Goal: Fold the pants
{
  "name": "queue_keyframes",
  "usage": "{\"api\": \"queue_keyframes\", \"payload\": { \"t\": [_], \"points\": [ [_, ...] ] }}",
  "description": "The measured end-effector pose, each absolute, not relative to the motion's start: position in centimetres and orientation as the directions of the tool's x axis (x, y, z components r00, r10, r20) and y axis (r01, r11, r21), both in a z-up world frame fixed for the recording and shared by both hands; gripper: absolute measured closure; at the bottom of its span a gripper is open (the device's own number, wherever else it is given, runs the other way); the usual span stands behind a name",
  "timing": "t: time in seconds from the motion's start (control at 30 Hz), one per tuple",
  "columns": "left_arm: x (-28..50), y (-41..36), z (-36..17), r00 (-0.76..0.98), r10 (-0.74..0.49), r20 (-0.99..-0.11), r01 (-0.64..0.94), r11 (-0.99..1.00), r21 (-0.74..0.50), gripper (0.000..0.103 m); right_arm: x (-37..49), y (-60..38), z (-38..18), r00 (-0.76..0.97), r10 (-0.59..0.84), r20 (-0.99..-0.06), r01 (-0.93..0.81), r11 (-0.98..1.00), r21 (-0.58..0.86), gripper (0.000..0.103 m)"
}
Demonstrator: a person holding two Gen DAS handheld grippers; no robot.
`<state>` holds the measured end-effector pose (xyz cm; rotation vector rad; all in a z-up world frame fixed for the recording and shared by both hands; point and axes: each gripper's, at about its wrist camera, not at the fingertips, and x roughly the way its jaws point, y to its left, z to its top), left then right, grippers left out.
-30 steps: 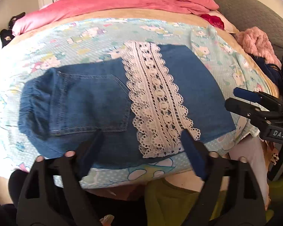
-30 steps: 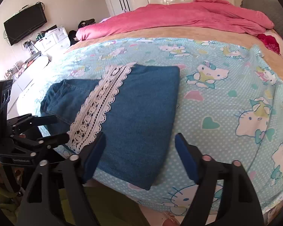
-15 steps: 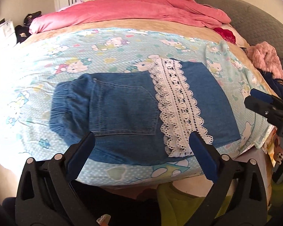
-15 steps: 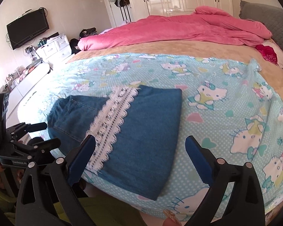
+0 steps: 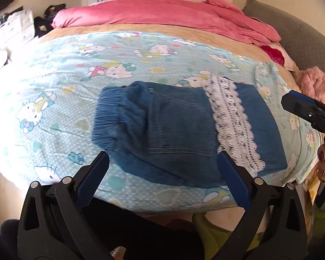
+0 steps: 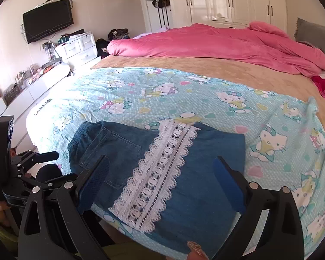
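The blue denim pants (image 5: 162,130) lie folded flat on the cartoon-print sheet (image 5: 97,60) near the bed's front edge, with a white lace band (image 5: 234,121) across them and the elastic waist to the left. They also show in the right wrist view (image 6: 184,173), with the lace (image 6: 160,173) running diagonally. My left gripper (image 5: 162,179) is open and empty, held back above the front edge of the pants. My right gripper (image 6: 160,184) is open and empty, above the near end of the pants. It also shows at the right edge of the left wrist view (image 5: 307,112).
A pink duvet (image 6: 216,43) is bunched along the far side of the bed, on a tan blanket (image 6: 205,69). A grey headboard (image 5: 303,36) and a pink fuzzy garment (image 5: 314,82) are at the right. White drawers (image 6: 80,47) and a wall television (image 6: 47,20) stand at the left.
Both grippers have pulled back and up from the pants, which now look smaller and farther away. The pants have not moved. Both stay open.
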<state>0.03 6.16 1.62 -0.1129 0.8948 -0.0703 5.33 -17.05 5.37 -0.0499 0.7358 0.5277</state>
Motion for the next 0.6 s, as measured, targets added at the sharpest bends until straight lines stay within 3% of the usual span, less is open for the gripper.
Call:
{"api": "queue_keyframes", "payload": {
  "t": [0.53,0.57,0.6],
  "points": [
    [0.8,13.4,-0.3,0.63,-0.112,-0.769,-0.109,0.967,-0.231,0.01,9.7,-6.1,2.9,0.47,0.503,-0.725,-0.61,0.779,0.145,0.008],
    [1.0,13.5,-0.4,0.63,-0.115,-0.768,-0.106,0.967,-0.231,0.01,9.8,-5.6,2.7,0.46,0.508,-0.729,-0.616,0.774,0.15,0.008],
    [1.2,13.5,-0.6,0.63,-0.117,-0.768,-0.103,0.967,-0.232,0.017,10.1,-5.1,2.4,0.45,0.511,-0.732,-0.621,0.769,0.154,0.008]
  ]
}}
